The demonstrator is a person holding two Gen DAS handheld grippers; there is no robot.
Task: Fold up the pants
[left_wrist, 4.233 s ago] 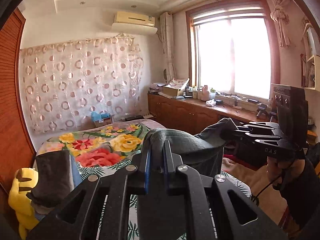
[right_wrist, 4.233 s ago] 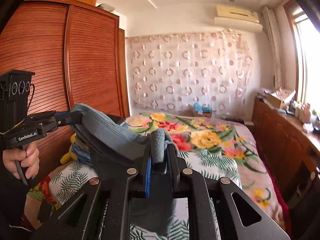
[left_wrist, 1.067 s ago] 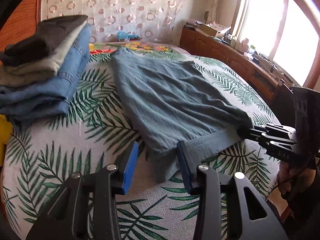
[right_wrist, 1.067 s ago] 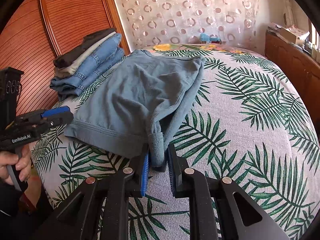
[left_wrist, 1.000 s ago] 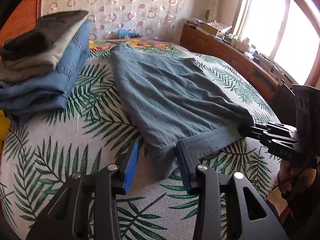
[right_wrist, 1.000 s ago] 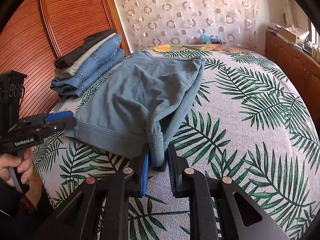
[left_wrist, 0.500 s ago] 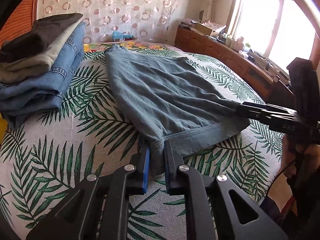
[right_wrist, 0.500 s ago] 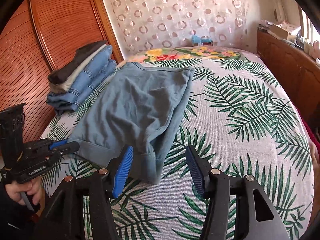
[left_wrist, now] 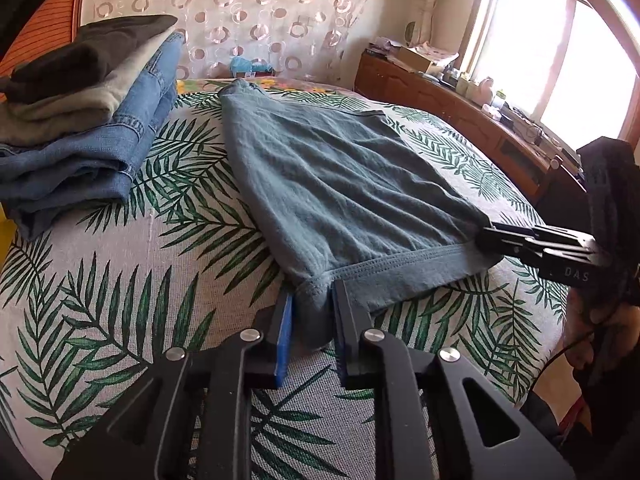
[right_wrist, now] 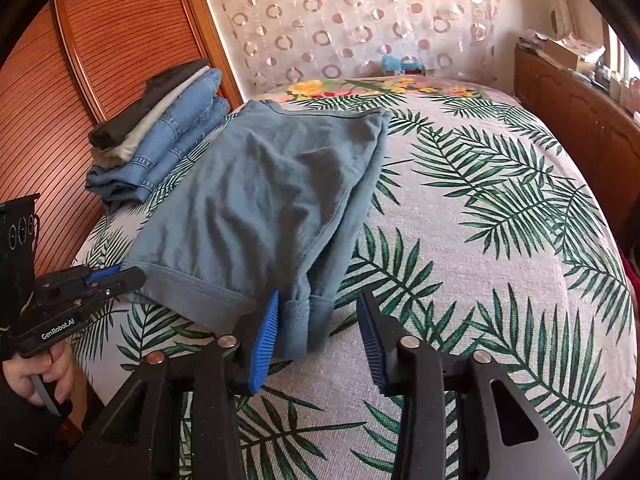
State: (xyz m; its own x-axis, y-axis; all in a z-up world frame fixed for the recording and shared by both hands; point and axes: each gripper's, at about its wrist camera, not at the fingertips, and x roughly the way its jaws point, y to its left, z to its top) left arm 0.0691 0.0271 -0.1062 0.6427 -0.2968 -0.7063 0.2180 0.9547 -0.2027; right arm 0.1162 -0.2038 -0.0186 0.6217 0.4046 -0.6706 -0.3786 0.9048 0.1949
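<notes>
One pair of grey-blue pants lies flat on the palm-leaf bedspread, folded lengthwise, its waistband at the near edge of the bed and its legs running toward the far curtain; beside it on the wardrobe side sits one stack of folded clothes, four garments counted: two blue denim pieces at the bottom, one pale grey piece, one dark piece on top.

Two grippers are in play, one at each waistband corner; the left gripper has the corner of the waistband between its two fingers, and its jaws are opening, the pads standing a little off the cloth on either side; the right gripper has its jaws closing but plainly parted, the folded corner of the waistband lying against the left blue pad while the other pad stands well clear of it.

One hand shows under the left gripper's handle; one wooden sideboard runs under the window.
</notes>
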